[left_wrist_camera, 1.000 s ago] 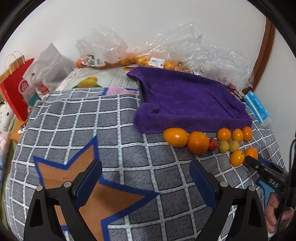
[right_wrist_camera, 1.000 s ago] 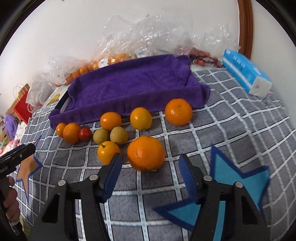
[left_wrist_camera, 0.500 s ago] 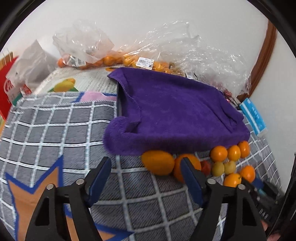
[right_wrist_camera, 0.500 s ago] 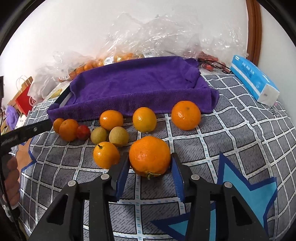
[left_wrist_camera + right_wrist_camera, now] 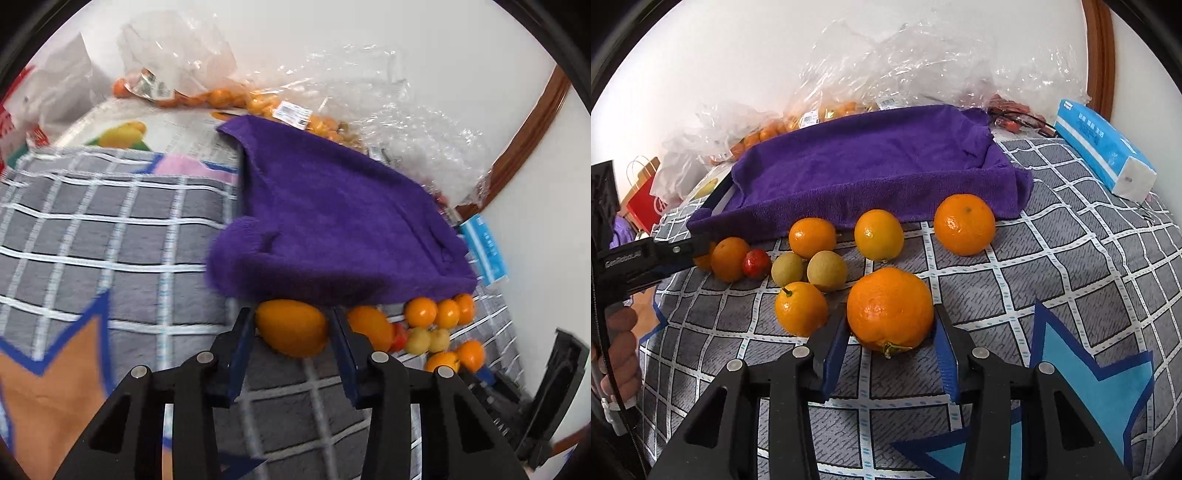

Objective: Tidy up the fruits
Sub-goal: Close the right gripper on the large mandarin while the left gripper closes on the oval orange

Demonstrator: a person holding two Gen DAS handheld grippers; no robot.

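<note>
Both pairs of blue-padded fingers (image 5: 242,349) had just closed on fruit. We noted the left gripper (image 5: 291,338) grasping an oval orange fruit (image 5: 291,326) lying against the draped purple terry towel (image 5: 332,221), jaws wide a second before. Our right gripper (image 5: 890,345) clenched a large round orange (image 5: 890,314) on the grey checked cloth (image 5: 1052,258). We judged both ready to lift towards the towel.

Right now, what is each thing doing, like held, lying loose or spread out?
left gripper: jaws just closing on the oval orange fruit
right gripper: shut on the big orange
purple towel: spread out
red fruit: lying loose
plastic bags: crumpled
</note>
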